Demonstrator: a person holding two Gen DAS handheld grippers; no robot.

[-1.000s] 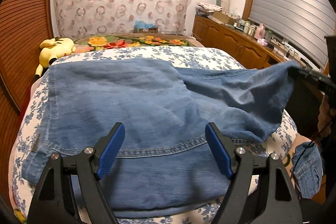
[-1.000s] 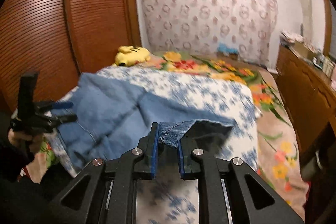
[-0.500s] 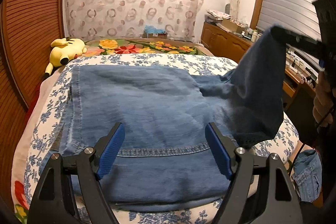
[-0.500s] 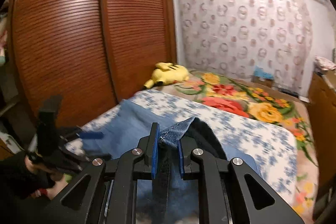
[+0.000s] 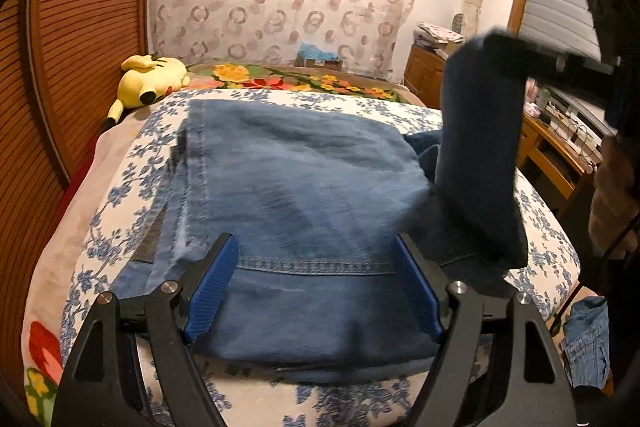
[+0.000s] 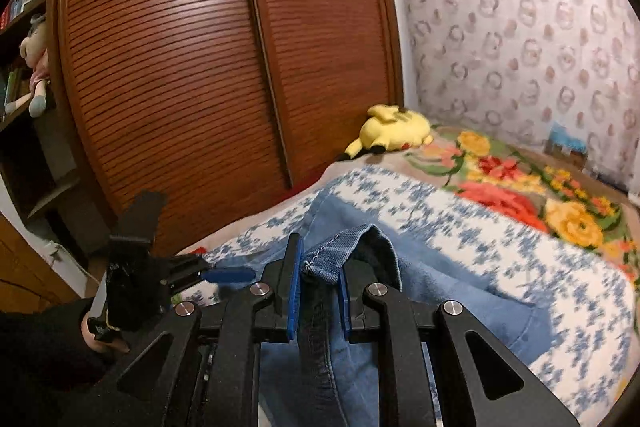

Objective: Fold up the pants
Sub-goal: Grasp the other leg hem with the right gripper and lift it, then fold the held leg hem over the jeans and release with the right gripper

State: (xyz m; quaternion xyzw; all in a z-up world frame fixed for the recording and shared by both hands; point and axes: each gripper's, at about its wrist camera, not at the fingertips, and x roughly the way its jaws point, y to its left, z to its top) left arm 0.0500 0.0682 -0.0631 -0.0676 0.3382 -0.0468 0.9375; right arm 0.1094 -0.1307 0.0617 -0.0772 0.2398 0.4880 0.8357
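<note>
Blue denim pants lie spread on the bed's blue-flowered sheet. My left gripper hovers open over their near hem, nothing between its blue pads. My right gripper is shut on the hem of one pant leg, which it holds lifted. In the left wrist view that leg hangs raised at the right, from the right gripper. The left gripper shows at the lower left of the right wrist view, held by a hand.
A yellow plush toy lies at the bed's far left by a flowered blanket. Slatted wooden wardrobe doors run along the left. A wooden cabinet stands right of the bed. Another denim piece lies on the floor.
My right gripper has lifted the pant leg and swung it leftward over the bed. The left gripper has drifted slightly and stayed open.
</note>
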